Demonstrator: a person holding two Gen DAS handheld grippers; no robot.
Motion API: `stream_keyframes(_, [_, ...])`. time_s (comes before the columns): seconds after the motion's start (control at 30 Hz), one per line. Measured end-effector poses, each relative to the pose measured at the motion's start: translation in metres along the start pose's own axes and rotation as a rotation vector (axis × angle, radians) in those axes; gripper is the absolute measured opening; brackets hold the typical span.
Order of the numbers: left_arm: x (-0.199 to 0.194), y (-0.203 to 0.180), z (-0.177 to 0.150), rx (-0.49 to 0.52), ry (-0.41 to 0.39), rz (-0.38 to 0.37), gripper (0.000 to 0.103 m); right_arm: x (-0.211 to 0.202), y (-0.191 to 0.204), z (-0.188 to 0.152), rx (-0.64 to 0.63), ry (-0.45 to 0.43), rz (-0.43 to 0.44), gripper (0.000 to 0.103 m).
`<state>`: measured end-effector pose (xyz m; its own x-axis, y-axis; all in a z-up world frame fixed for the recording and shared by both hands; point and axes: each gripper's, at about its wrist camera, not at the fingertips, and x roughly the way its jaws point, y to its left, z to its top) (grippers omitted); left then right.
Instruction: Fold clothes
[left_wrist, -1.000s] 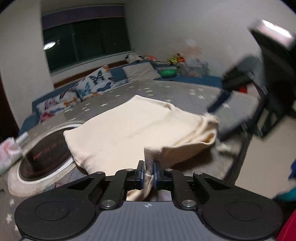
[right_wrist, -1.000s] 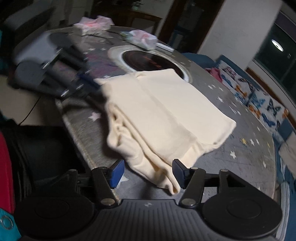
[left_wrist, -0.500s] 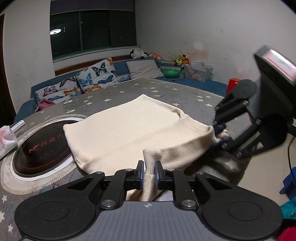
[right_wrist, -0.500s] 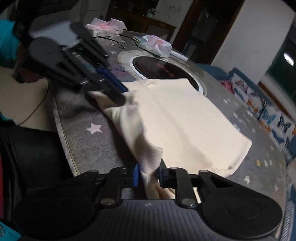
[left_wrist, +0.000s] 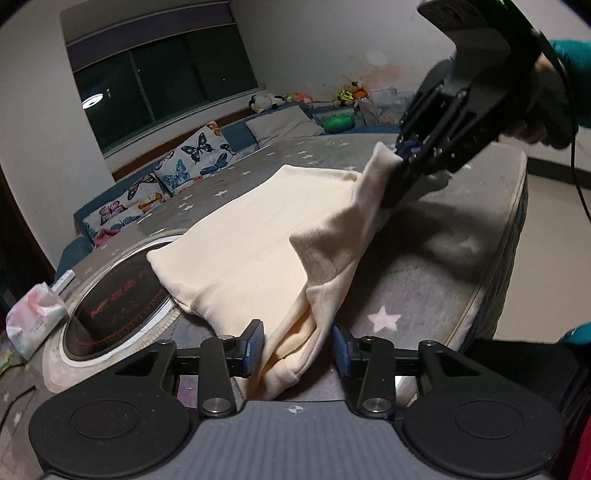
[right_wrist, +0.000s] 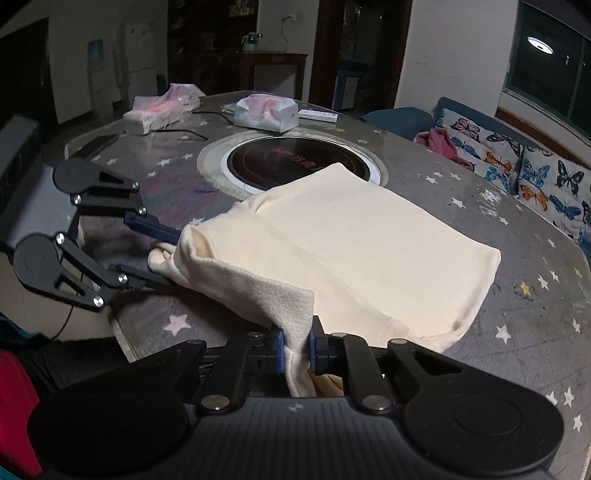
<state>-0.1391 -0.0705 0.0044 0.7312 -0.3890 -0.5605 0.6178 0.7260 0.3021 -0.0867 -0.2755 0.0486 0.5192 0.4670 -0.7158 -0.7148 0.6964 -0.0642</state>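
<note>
1. You are working on a cream garment (right_wrist: 369, 236) that is lying part-folded on the grey star-print table (right_wrist: 517, 206), reaching ahead of both pairs of jaws toward the dark round hob (right_wrist: 295, 162) set in the tabletop.
2. Your right gripper (right_wrist: 295, 345) is pinching a near corner of the garment: its jaws are closing down to a narrow gap with a fleecy flap of cloth squeezed between the blue pads, and that flap is rising from the jaws as a small tent.
3. Your left gripper (left_wrist: 297, 341) is letting go (its jaws are opening at this moment). The other near corner is hanging between its pads, but a gap is showing on both sides, so the pads are not pressing on it.
4. Judging by this, you are midway through a fold of the near edge, and the hold on the left corner is being given up or reset.
5. The next move is asking for a choice: either you are closing the left jaws again on that corner so both ends travel together, or you are carrying the fold over with the right hand alone.
6. Going one-handed, you are risking a skewed crease, since the loose end is likely to drag or sag off the table edge.
</note>
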Motion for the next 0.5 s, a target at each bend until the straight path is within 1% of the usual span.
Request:
stream_keyframes(0.03, [0.0,0.0,0.0,0.005,0.001,0.004,0.032,0.0,0.001,-0.001,0.002,0.0,-0.002,0.011])
stream_keyframes(0.07, [0.0,0.001,0.0,0.009,0.001,0.008,0.03,0.001,0.001,-0.001,0.004,0.0,-0.003,0.011])
stream_keyframes(0.13, [-0.001,0.003,0.0,0.002,-0.001,0.008,0.019,0.001,0.003,-0.002,0.014,-0.003,-0.006,0.01])
stream_keyframes(0.2, [-0.005,0.007,0.0,-0.02,-0.005,-0.001,0.014,-0.003,0.004,-0.002,0.015,-0.015,-0.006,0.01])
stream_keyframes(0.37, [-0.02,0.012,0.004,-0.068,-0.022,-0.012,0.01,-0.015,0.012,-0.001,0.0,-0.047,0.004,0.01])
stream_keyframes(0.5, [-0.045,0.011,0.007,-0.097,-0.028,-0.027,0.01,-0.034,0.024,-0.002,-0.015,-0.06,0.029,0.009])
